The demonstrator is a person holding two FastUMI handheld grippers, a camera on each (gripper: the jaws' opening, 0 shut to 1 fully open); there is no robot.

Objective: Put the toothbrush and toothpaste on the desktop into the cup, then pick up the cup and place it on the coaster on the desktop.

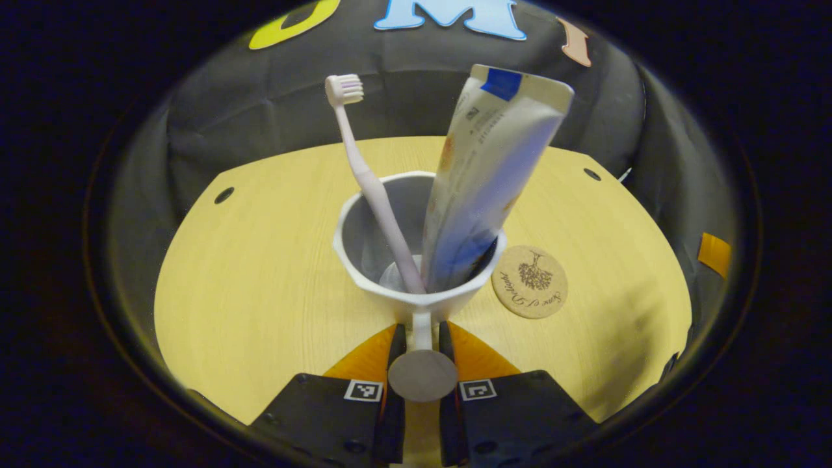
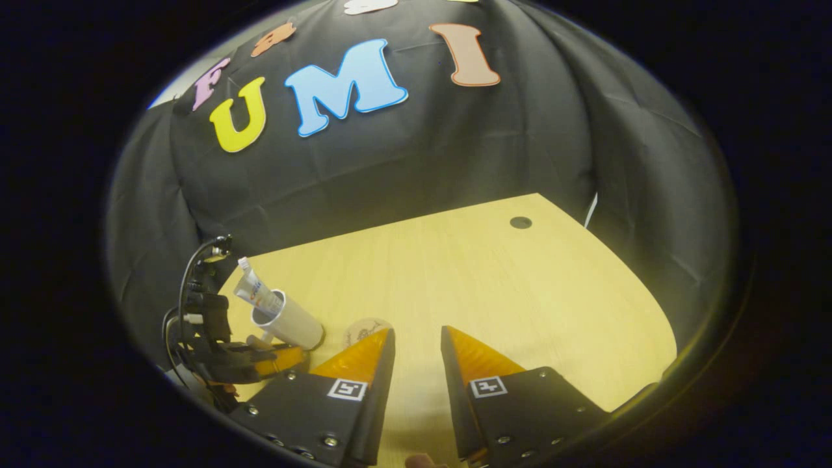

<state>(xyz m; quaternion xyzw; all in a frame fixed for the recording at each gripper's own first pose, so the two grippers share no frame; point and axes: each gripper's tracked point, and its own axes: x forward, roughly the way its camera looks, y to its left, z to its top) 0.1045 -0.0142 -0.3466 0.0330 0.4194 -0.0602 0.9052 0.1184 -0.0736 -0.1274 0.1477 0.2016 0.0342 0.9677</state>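
Toothbrush [image 1: 370,182] and toothpaste already stand inside the white plastic cup [image 1: 364,260] with the faceted rim, seen in the left gripper view. Just to the cup's right on the pale wooden desktop [image 1: 260,273] lies the round cork coaster [image 1: 529,281] with a dark plant print; it is bare, close to the cup but apart from it. The pink toothbrush leans up and to the left, its long axis nearly upright, bristle head at the top and handle end down in the cup's bottom. The white and blue toothpaste tube [image 1: 481,182] stands beside it, tilted slightly right, its flat crimped end uppermost. The cup's handle, ending in a round flat disc, sticks toward the camera, and the left gripper [image 1: 421,338] is clenched on that handle, a finger pressing on each side. Dark round holes mark the desktop's far corners.

From the right gripper view, the same cup [image 2: 289,320] appears far to the left, tilted, with the tube [image 2: 253,291] poking out of its mouth and the coaster [image 2: 361,330] partly hidden behind a fingertip. The other gripper [image 2: 273,354], trailing black cables, holds the cup there. The right gripper [image 2: 417,341] hangs over bare desktop [image 2: 494,292], its fingers parted and grasping nothing.
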